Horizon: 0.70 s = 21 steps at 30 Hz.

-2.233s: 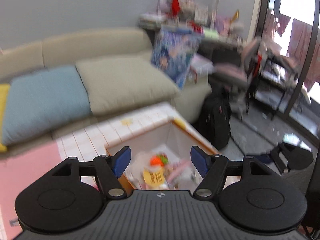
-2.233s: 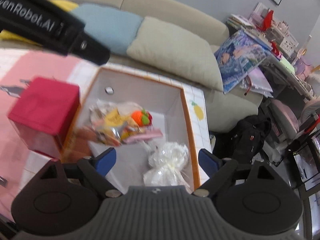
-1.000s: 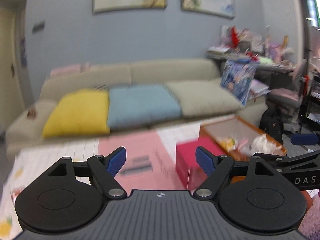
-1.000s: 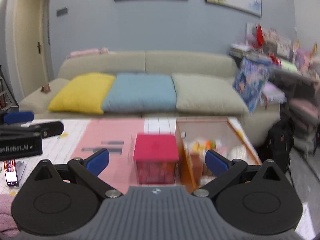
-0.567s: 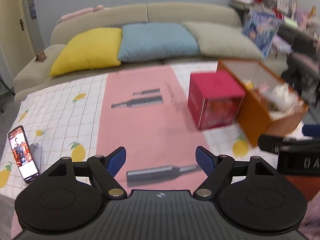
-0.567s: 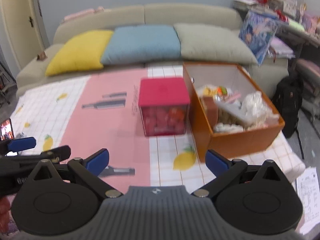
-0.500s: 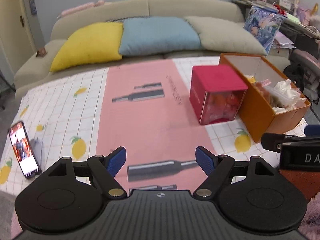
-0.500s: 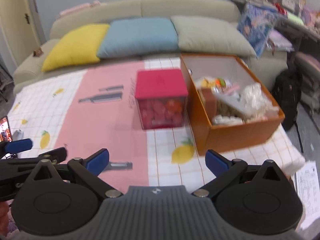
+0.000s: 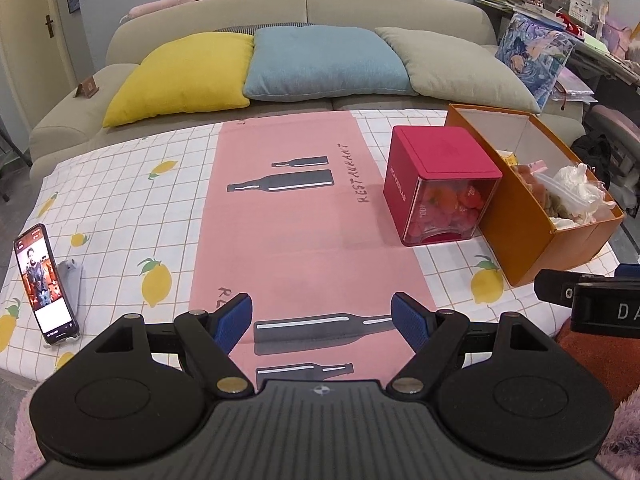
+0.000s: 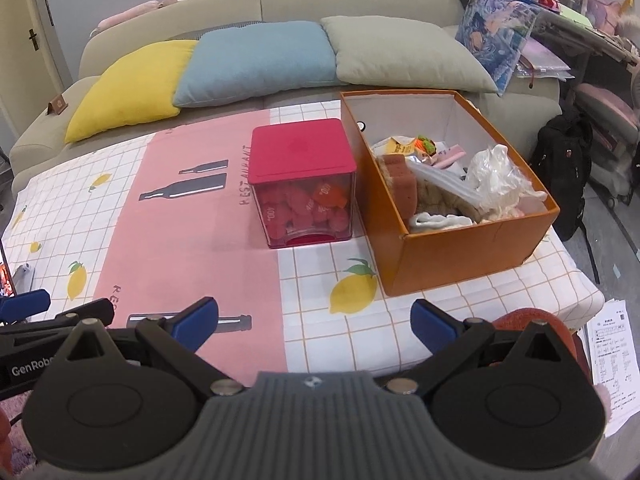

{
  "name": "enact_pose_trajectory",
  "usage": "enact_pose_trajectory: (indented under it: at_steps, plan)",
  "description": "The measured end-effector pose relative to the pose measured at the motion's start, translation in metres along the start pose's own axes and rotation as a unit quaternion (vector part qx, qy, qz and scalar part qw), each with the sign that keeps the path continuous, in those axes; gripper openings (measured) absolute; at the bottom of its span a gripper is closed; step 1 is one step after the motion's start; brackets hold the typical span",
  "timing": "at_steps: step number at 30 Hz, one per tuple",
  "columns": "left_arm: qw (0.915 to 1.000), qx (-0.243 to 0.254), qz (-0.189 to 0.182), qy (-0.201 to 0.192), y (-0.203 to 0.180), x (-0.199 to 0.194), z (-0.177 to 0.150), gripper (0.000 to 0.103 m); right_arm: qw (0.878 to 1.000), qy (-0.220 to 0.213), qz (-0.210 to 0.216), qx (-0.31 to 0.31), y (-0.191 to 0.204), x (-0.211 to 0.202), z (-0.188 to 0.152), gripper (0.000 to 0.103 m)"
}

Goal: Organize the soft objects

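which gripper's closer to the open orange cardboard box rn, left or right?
Right. The right gripper hovers open just short of the orange cardboard box's near corner. The left gripper, also open, hangs over the pink mat, further off on the box's left side.

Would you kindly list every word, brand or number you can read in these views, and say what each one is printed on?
"RESTAURANT": on the pink mat.
"GenRob", cut off at the edge: on the left gripper.
"DA", cut off: on the right gripper.
"400", roughly: on red pieces inside the red-lidded box.
Side lettering on that box, the paper sheet and the phone screen: too small to read.
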<state>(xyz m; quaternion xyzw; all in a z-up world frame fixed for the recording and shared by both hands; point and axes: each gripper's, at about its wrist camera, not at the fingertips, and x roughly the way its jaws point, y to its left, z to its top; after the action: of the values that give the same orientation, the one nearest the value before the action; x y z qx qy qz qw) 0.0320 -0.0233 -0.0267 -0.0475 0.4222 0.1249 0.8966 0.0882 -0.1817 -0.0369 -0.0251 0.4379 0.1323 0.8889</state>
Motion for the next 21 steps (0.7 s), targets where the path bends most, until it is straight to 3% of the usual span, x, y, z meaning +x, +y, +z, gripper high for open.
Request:
enact_pose_trajectory:
  at_steps: [21]
  plan:
    - [1.0,0.002,-0.003,-0.005,-0.0018,-0.0022,0.0003,0.093,1.0,0.0,-0.002,-0.002,0.0008,0.0005,0.0021,0.1]
